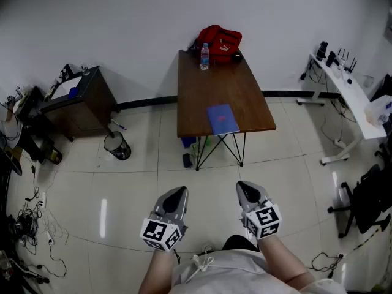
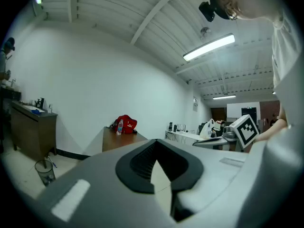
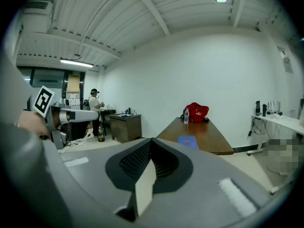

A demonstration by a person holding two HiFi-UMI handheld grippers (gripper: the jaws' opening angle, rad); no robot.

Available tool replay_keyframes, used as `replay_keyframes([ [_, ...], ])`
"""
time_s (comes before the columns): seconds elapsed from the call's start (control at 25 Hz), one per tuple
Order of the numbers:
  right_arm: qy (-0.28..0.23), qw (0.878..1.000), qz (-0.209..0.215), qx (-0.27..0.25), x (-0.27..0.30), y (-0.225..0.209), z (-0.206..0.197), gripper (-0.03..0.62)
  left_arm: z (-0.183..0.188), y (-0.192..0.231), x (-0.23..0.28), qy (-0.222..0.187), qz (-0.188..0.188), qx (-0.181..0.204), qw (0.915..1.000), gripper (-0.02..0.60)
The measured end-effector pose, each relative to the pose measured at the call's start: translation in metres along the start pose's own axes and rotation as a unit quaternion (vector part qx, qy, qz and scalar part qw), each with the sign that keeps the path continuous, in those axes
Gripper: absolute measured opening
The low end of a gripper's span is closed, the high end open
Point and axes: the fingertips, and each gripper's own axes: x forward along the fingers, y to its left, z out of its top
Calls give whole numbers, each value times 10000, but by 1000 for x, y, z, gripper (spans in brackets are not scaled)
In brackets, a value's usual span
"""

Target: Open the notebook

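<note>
A closed blue notebook [image 1: 222, 119] lies flat near the front edge of a brown wooden table [image 1: 202, 90]; the right gripper view shows the notebook [image 3: 187, 140] far ahead. At the table's far end are a red bag [image 1: 219, 43] and a water bottle [image 1: 204, 57], both also in the left gripper view as the bag [image 2: 126, 124] and bottle [image 2: 119, 127]. My left gripper [image 1: 177, 192] and right gripper [image 1: 246, 187] hang close to the body over the floor, well short of the table. Both are shut and hold nothing, as the left gripper [image 2: 155, 142] and right gripper [image 3: 151, 141] views confirm.
A dark cabinet [image 1: 82, 100] stands at the left wall with a waste bin [image 1: 117, 146] beside it. A white desk [image 1: 349, 94] and an office chair [image 1: 367, 201] are at the right. Cables [image 1: 30, 225] lie on the floor at left. A person [image 3: 94, 110] stands far off.
</note>
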Motion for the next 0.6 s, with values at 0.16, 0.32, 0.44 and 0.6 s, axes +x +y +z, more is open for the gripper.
replay_keyframes([
  [0.16, 136, 9999, -6, 86, 21, -2, -9, 6, -7, 23, 1, 45, 143, -40, 9999, 5],
  [0.32, 186, 9997, -4, 176, 49, -18, -10, 6, -12, 43, 19, 102, 234, -75, 9996, 6],
  [0.44, 249, 9994, 14, 246, 78, -38, -12, 6, -13, 62, 46, 121, 308, -119, 9994, 6],
  [0.6, 343, 9989, -2, 332, 125, -81, -8, 6, -8, 87, 99, 171, 360, -124, 9991, 6],
])
